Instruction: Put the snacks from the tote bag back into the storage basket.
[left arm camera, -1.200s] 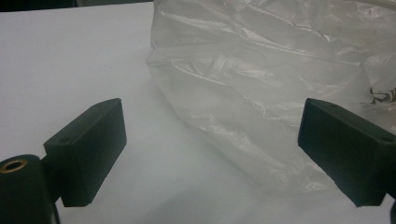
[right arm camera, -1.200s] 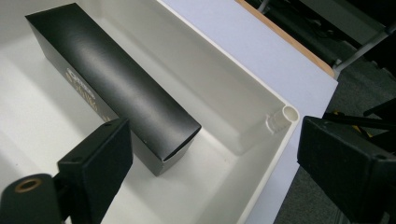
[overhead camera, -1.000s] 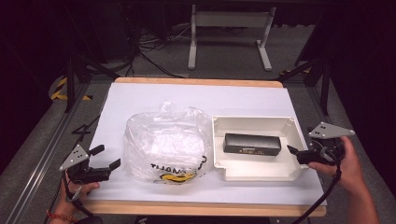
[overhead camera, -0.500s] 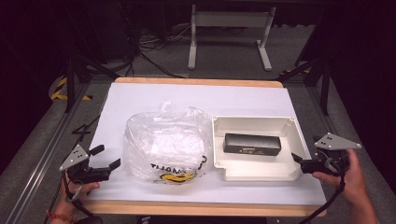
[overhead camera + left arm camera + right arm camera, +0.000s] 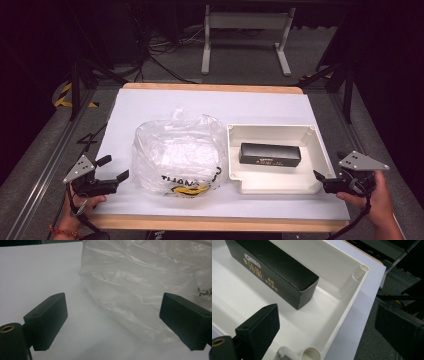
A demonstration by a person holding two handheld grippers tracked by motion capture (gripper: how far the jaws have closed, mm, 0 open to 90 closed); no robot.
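Tray [image 5: 320,152]: black box [image 5: 270,154] inside | bag [image 5: 177,152]: crumpled | left tool [image 5: 109,170], right tool [image 5: 320,178]: spread, empty

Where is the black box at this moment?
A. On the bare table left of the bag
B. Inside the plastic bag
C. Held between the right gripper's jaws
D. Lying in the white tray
D: the black box lies flat on the floor of the white tray, to the right of the plastic bag, while the right gripper is open at the tray's near right corner, holding nothing.
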